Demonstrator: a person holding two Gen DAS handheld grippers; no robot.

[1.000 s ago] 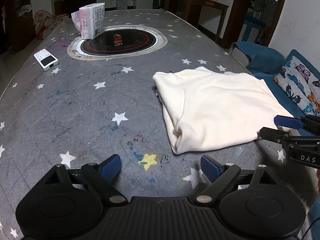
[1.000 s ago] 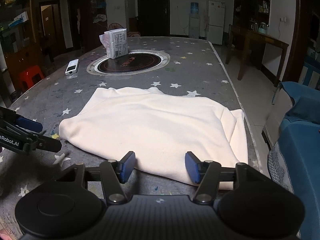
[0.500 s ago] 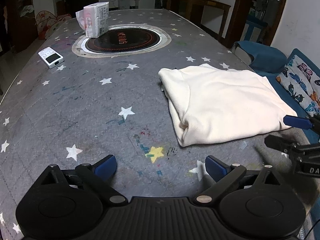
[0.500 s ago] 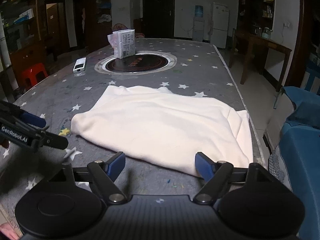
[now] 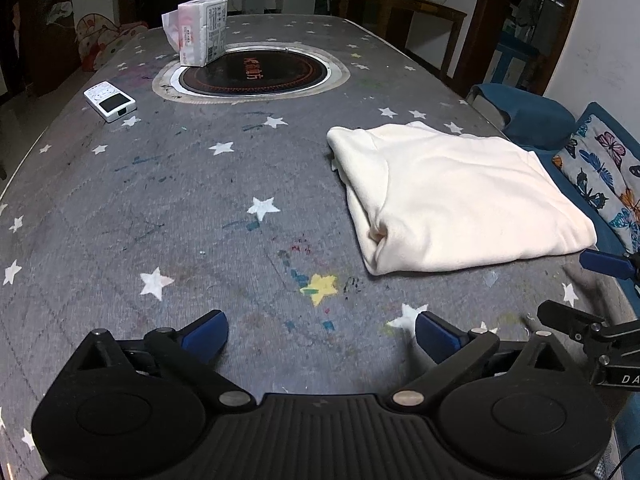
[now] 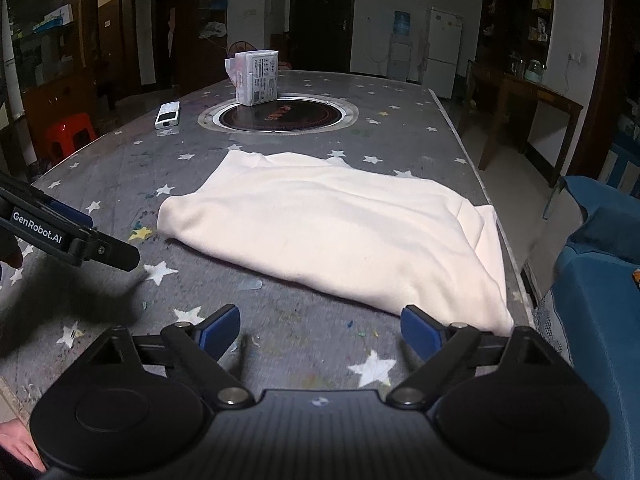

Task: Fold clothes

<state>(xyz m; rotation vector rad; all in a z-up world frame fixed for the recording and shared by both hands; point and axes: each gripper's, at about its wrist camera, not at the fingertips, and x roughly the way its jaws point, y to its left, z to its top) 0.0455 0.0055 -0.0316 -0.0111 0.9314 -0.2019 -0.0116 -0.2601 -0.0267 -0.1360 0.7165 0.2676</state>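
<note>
"GenRobot.AI" printed on left gripper arm — "DA" partly readable on right gripper. Both grippers released, jaws spread, empty. Cream garment folded, lying on star-print table, near right edge.

Seeing cream garment: soft matt knit cloth, fleecy look, smooth folds. Table cover: grey woven fabric, matt, slightly rough, star print w/ paint smears. My left gripper & right gripper: matt black plastic, blue rubbery pads, small metal pivots. Hob: glossy black glass, metal rim. Remote: white plastic. Tissue pack: shiny plastic wrap.
</note>
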